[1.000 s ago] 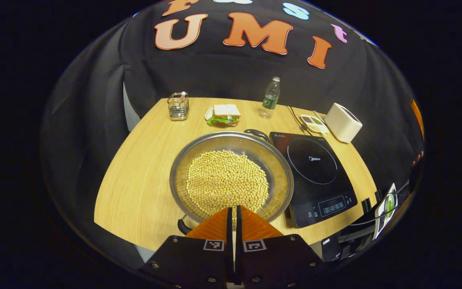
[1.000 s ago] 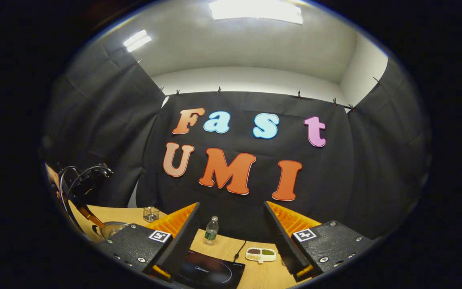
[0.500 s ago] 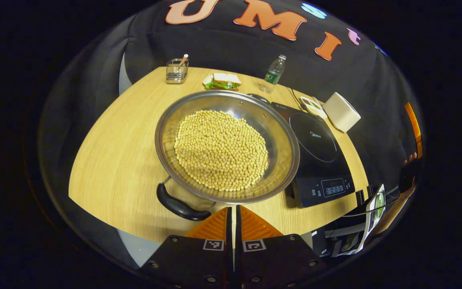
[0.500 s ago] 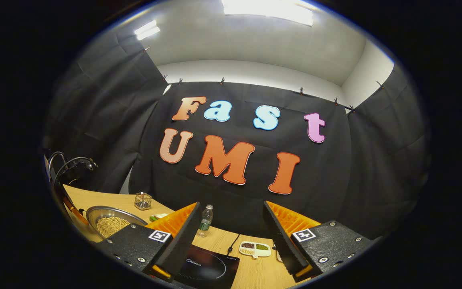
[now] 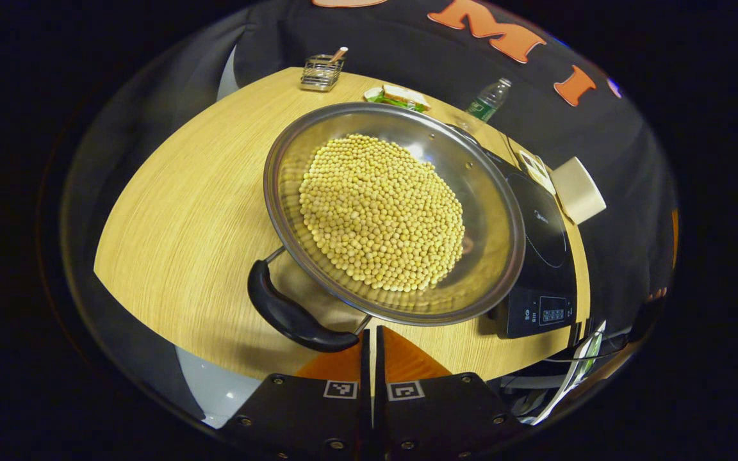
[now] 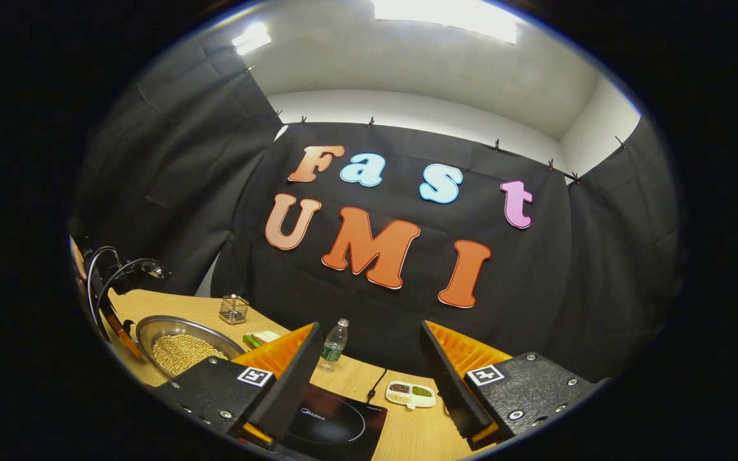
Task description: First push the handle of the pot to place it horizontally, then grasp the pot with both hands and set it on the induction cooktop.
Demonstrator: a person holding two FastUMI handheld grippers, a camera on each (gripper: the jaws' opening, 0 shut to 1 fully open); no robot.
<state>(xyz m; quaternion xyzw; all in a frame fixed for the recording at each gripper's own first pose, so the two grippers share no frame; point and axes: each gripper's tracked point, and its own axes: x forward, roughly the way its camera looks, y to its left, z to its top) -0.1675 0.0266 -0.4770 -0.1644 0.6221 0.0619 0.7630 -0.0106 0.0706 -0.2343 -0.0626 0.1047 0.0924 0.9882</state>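
On the wooden bench (image 5: 170, 211), a round steel pot (image 5: 491, 192) holds pale yellow beans (image 5: 382, 211). Left claw (image 5: 372, 349) is pressed together beside its curved black handle (image 5: 289, 314). Right claw (image 6: 369, 378) gapes apart above the flat glassy cooktop (image 6: 337, 426).

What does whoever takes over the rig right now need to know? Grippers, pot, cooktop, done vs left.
Left gripper: shut, holding nothing, right behind the pot's near black handle.
Right gripper: open, empty, raised above the induction cooktop, away from the pot.
Pot, full of yellow beans: on the wooden table, left of the cooktop, rim overlapping its edge in the left gripper view. Handles sit near and far, not side to side.
Done: nothing yet, judging by the layout.
Left: push the handle round to horizontal, grasp both handles, set the pot on the cooktop.
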